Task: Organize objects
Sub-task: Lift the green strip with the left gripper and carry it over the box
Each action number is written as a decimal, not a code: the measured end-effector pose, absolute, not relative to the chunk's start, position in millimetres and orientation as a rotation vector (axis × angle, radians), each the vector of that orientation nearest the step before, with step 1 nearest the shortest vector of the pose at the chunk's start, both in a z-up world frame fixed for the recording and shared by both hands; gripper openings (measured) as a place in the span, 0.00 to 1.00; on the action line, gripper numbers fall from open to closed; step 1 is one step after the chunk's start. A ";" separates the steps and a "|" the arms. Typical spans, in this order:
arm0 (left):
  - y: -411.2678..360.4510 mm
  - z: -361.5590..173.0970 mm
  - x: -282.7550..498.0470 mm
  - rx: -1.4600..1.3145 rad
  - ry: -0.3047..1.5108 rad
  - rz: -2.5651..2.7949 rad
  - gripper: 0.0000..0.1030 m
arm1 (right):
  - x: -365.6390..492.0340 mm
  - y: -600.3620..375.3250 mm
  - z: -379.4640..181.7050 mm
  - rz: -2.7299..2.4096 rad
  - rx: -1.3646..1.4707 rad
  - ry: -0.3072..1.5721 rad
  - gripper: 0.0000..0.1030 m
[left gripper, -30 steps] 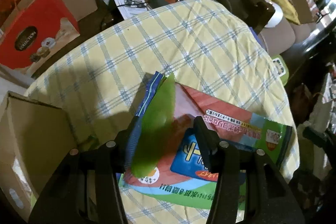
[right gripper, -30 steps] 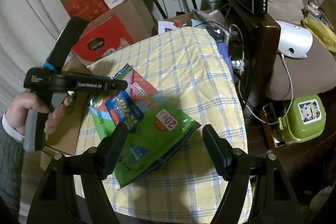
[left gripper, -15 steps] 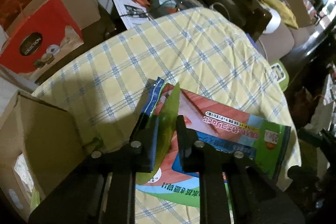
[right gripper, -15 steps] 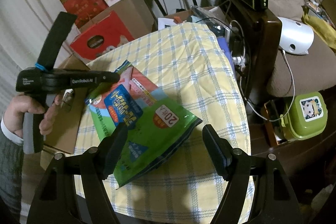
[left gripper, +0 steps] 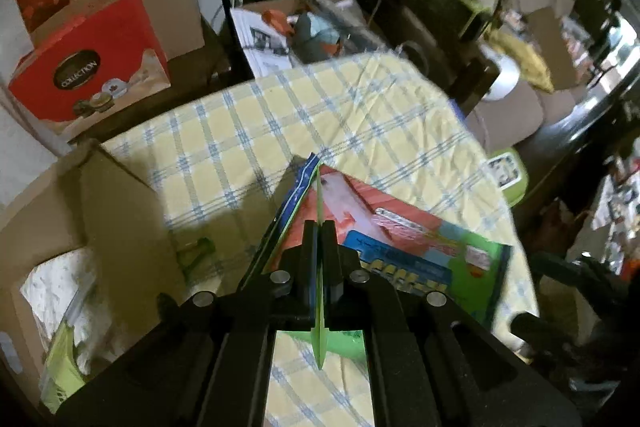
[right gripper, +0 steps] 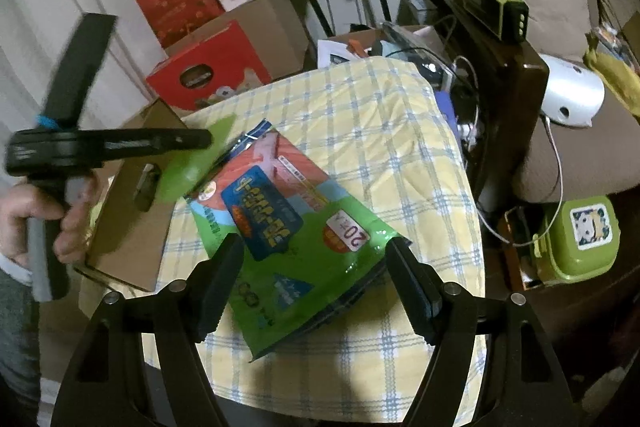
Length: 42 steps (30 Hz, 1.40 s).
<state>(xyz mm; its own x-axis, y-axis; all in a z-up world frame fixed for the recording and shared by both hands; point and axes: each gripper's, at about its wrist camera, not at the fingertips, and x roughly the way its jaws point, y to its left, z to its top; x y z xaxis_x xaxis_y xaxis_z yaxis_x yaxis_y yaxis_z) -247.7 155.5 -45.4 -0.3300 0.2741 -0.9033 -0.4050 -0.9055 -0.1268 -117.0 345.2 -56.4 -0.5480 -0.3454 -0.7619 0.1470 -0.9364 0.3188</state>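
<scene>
Cluttered living-room surroundings frame a small worktop (right gripper: pixel 400 155) draped in a yellow-and-blue checked cloth, with cartons and speaker stands behind it and a sofa off at 2 o'clock.

Nearest in the right wrist view, the right tool (right gripper: pixel 316 279) hovers with its jaws spread wide on either side of the near corner of a large green snack bag (right gripper: pixel 304 227); the pads do not press on it, so it holds nothing. That bag lies flat on the cloth, printed face up, slanting from 6 o'clock toward 11 o'clock.

Farther in, at 9 o'clock of the same view, a person's hand (right gripper: pixel 36 211) wraps the grip of the left tool (left gripper: pixel 319 239). Its jaws are fully closed on a thin green sheet (left gripper: pixel 320 267), seen edge-on between the pads in the left wrist view and hanging as a blurred green flap beneath the tool in the right one. It points steeply downward, above the far end of the bag. I cannot tell whether the sheet is a separate flat packet or a flap of something larger.

Just beside the worktop at 8 o'clock stands an open cardboard box (left gripper: pixel 104 211) with white padding and a yellow-green item already inside. Beyond, a red gift carton (left gripper: pixel 92 67) sits at 10 o'clock.

The step in hand looks like carrying the pinched sheet away from the worktop. The next move likely calls for swinging it over the box opening and releasing, keeping the limp sheet clear of the box flap.
</scene>
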 end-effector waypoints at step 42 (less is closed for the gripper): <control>-11.9 5.0 -197.4 -1.367 -0.184 2.418 0.02 | -274.7 126.4 -112.1 -2.174 1.401 0.181 0.16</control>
